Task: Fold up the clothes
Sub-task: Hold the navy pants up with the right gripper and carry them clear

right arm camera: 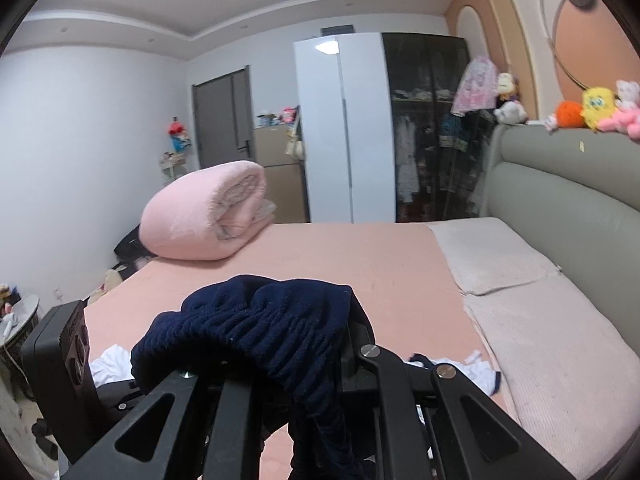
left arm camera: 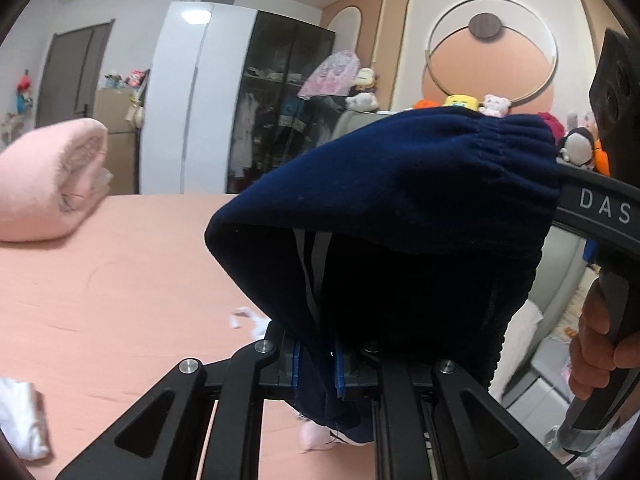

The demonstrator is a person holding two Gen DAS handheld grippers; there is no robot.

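A: Start closest in. What has the left gripper [left arm camera: 316,364] got?

B: Its blue pads are clenched on a fold of the navy garment [left arm camera: 400,208], which rises from the jaws and drapes across to the right gripper [left arm camera: 568,184] at the far edge of that view. A hand [left arm camera: 596,344] wraps the right one's handle.

A: And from the right wrist view?

B: The right gripper [right arm camera: 320,360] is buried under the gathered waistband of the same garment [right arm camera: 256,328]. Its fingertips are covered, so the pinch itself can't be seen (the cloth hangs from it taut enough that I take the jaws as clamped on it).

A: So where is the piece?

B: Held up off the pink bed [right arm camera: 360,256] between both grippers, its lower part dangling out of sight.

A: How far along, then?

B: Early, I'd judge. This garment is lifted but not laid flat or folded, and white clothes [left arm camera: 20,420] lie crumpled on the sheet, with more white cloth [right arm camera: 476,364] beyond the right gripper.

A: Farther back?

B: A rolled pink blanket [right arm camera: 208,212], a grey headboard [right arm camera: 560,176] with plush toys [right arm camera: 596,108], then the wardrobe [right arm camera: 344,128]. Whether the navy piece is trousers or shorts, I can't tell.
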